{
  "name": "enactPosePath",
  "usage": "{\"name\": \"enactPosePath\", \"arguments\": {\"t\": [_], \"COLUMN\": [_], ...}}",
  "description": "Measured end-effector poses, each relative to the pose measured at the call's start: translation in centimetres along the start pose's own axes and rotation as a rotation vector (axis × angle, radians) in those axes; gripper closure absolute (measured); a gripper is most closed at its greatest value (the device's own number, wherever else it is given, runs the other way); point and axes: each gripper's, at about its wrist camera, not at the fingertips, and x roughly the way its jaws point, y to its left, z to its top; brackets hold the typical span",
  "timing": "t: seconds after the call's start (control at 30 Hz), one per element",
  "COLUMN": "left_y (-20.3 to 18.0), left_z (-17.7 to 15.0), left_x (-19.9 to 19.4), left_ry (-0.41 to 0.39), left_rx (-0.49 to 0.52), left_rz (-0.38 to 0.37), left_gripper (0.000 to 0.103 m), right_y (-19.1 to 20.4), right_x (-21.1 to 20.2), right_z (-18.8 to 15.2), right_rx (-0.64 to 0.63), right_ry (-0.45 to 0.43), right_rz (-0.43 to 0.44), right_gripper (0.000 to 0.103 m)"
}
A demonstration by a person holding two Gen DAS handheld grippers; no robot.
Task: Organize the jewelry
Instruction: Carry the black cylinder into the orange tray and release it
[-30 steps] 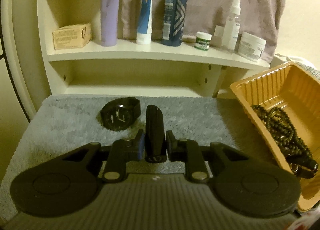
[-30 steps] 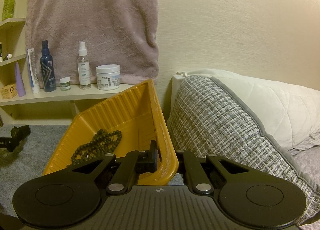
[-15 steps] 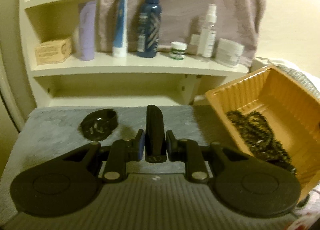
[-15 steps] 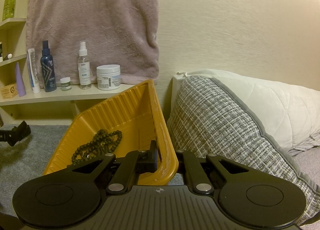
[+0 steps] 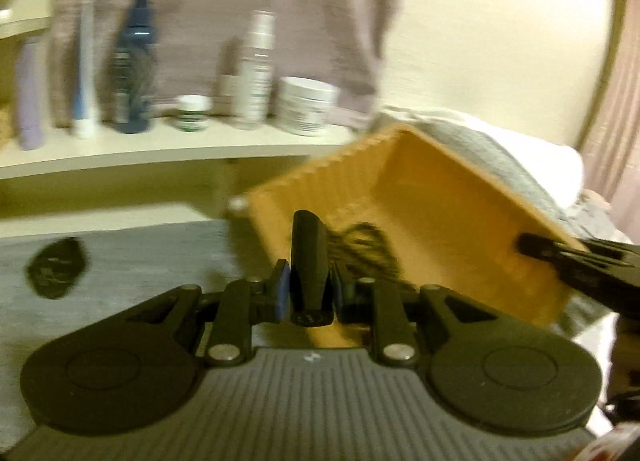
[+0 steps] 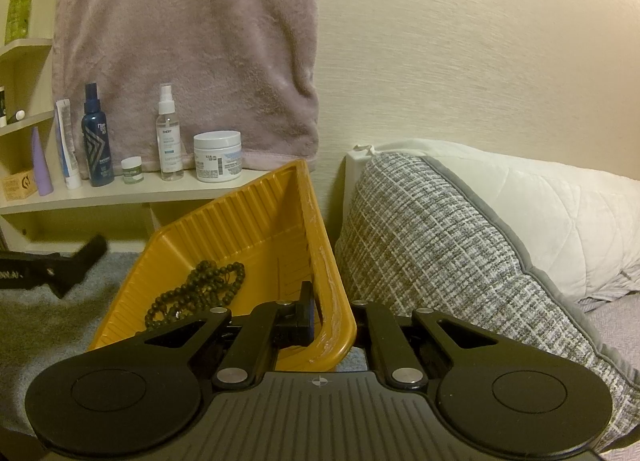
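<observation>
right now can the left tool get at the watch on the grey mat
Probably not yet. The left tool is already shut on a black case, so nothing else fits between its tips. The watch itself lies uncovered on the mat.

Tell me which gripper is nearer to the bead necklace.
Left. The left gripper, shut on a black bar, sits just in front of the necklace in the yellow tray. The right gripper clamps the tray's corner rim, beside it.

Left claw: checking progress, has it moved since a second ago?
Yes. The left claw swung right, from facing the watch toward the yellow tray.
</observation>
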Motion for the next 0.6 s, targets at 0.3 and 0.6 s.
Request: {"name": "enactPosePath", "arguments": {"t": [0.3,0.6], "left_y": [-4.5,-5.6], "left_z": [-0.7,-1.4], "left_x": [1.6,2.5], "left_ry": [0.045,0.082], "left_rx": [0.094,0.115], "left_rz": [-0.174,-0.213], "left_gripper": [0.083,0.083], "right_y": [0.1,0.1], "right_x": [0.0,0.0], "right_z": [0.1,0.1], "right_rx": [0.003,0.006], "right_ry": [-0.001,-0.002], "right_rz": [0.002,0.004], "right_gripper": [0.097,0.097]}}
